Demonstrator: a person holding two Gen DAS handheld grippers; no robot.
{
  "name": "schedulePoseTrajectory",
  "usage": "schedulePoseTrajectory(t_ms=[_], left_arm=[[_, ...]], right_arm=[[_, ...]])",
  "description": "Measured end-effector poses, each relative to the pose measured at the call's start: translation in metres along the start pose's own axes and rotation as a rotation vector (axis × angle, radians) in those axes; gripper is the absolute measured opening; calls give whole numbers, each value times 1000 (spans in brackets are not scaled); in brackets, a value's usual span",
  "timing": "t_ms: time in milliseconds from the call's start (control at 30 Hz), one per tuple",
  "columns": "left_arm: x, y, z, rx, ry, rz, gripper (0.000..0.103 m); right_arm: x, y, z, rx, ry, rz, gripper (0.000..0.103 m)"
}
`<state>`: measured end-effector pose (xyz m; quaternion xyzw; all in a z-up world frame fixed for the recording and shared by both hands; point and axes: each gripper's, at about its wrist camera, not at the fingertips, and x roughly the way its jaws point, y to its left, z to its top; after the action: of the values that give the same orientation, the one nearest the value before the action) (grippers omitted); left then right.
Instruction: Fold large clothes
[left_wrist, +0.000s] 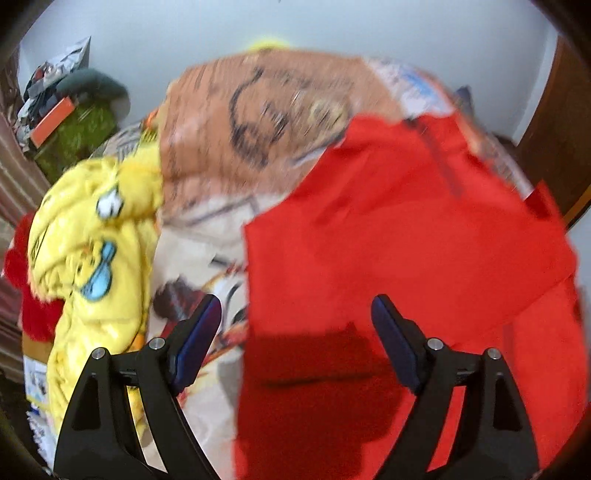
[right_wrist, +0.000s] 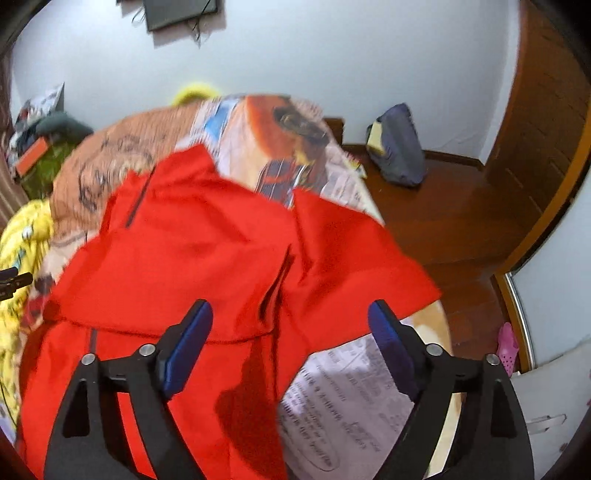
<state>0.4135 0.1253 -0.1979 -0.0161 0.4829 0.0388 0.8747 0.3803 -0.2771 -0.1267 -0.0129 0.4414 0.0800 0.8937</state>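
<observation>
A large red garment (left_wrist: 399, 236) lies spread on a bed with a printed cover (left_wrist: 229, 140). It also shows in the right wrist view (right_wrist: 199, 251), with a dark zip line near its far left and a sleeve (right_wrist: 354, 258) reaching toward the bed's right edge. My left gripper (left_wrist: 295, 314) is open and empty, hovering above the garment's left edge. My right gripper (right_wrist: 290, 317) is open and empty above the garment's near part. The tip of the left gripper (right_wrist: 14, 282) shows at the far left of the right wrist view.
A yellow cartoon-print blanket (left_wrist: 92, 240) is bunched on the bed's left side, next to something red and fluffy (left_wrist: 26, 280). A cluttered pile (left_wrist: 62, 110) stands at the back left. Wooden floor (right_wrist: 443, 221) with a dark blue bag (right_wrist: 399, 147) lies right of the bed.
</observation>
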Motion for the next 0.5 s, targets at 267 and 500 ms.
schedulePoseTrajectory(t_ms=[267, 500], left_arm=[[-3, -73, 31, 52, -67, -114, 83], [36, -125, 22, 110, 4, -177, 83]], right_arm=[[22, -57, -5, 145, 77, 7, 90], [81, -104, -23, 372, 210, 72, 90]])
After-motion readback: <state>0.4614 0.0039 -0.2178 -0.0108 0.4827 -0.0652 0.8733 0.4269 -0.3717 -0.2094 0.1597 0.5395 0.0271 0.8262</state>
